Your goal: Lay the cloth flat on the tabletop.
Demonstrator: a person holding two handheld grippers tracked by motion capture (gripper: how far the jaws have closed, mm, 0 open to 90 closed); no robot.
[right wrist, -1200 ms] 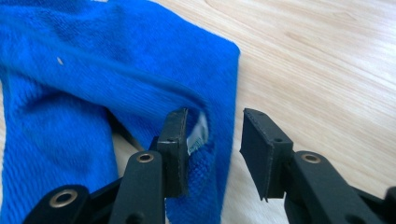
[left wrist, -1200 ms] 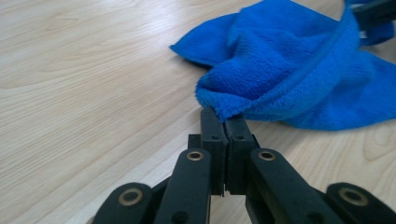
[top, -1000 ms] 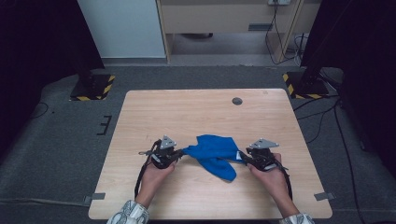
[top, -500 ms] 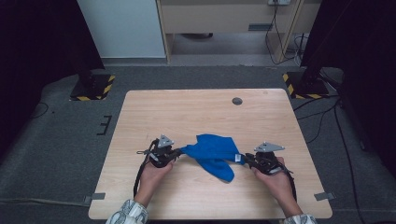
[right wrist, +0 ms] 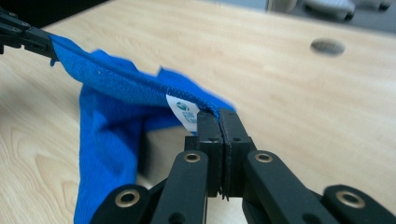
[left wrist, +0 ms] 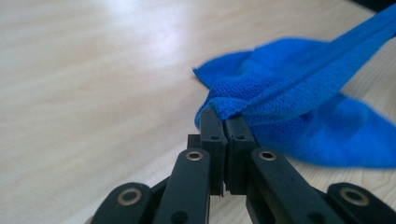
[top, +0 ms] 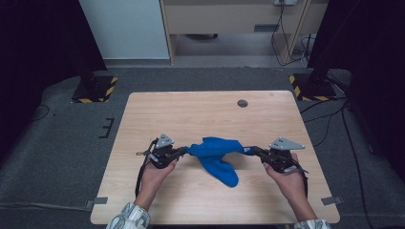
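A blue cloth [top: 217, 155] hangs stretched between the two grippers near the six o'clock edge of the wooden surface [top: 191, 114], its loose end drooping onto the wood; the left gripper [top: 184, 151] at nine o'clock of the cloth is clamped on one corner, and the right gripper [top: 251, 150] at three o'clock, whose jaws have just been closing, pinches the opposite corner. A round dark hole [top: 242, 103] sits well apart toward one o'clock, with nothing between it and the cloth. A small white label [right wrist: 183, 112] with a green-blue logo lies just beside the right gripper's jaws, its writing too small to read.
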